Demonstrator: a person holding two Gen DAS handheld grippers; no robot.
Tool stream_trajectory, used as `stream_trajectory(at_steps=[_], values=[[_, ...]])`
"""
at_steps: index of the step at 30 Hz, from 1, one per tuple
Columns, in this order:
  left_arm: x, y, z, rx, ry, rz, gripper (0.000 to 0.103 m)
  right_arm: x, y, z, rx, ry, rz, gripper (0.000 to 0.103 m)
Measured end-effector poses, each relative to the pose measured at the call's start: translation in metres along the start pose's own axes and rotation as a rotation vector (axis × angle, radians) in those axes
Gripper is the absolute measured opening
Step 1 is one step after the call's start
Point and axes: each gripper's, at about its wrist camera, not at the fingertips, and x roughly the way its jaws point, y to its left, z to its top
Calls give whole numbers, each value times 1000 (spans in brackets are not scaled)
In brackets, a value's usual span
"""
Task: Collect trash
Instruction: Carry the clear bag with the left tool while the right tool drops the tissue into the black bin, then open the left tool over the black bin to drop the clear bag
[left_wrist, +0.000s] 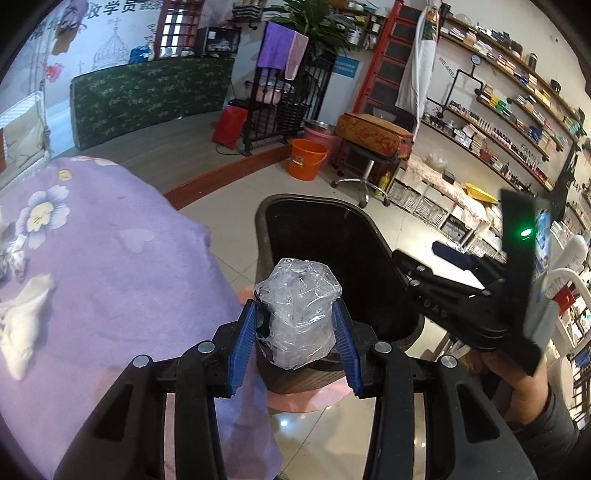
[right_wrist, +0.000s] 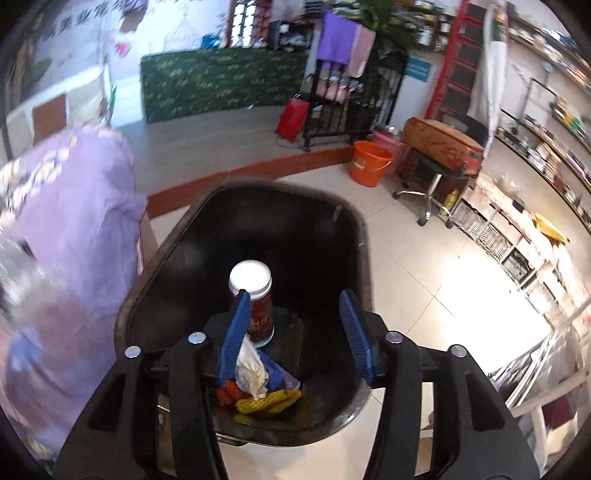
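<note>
At lower centre of the left view, the left gripper (left_wrist: 297, 325) clamps a crumpled clear wrapper (left_wrist: 297, 314) just before the black bin (left_wrist: 332, 258). Over the bin in the right view, the right gripper (right_wrist: 295, 325) stands wide, with a white-capped bottle (right_wrist: 255, 299) beside its left pad, above trash (right_wrist: 258, 384) on the bin's bottom.

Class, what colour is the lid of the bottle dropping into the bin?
White, on a dark red bottle over the black bin; the right wrist view shows it best.

"收学员" on wall mural (left_wrist: 92, 22)
</note>
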Motion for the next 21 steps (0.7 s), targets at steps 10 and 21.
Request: stream_trajectory(at_steps=[10,21], values=[[34,-24,5,54,54,-41,41,-41,-29,10,109,-119,-30,75],[59,-39,6,99,117,-48,43,-52,-41,5,182,-154,-57,80]])
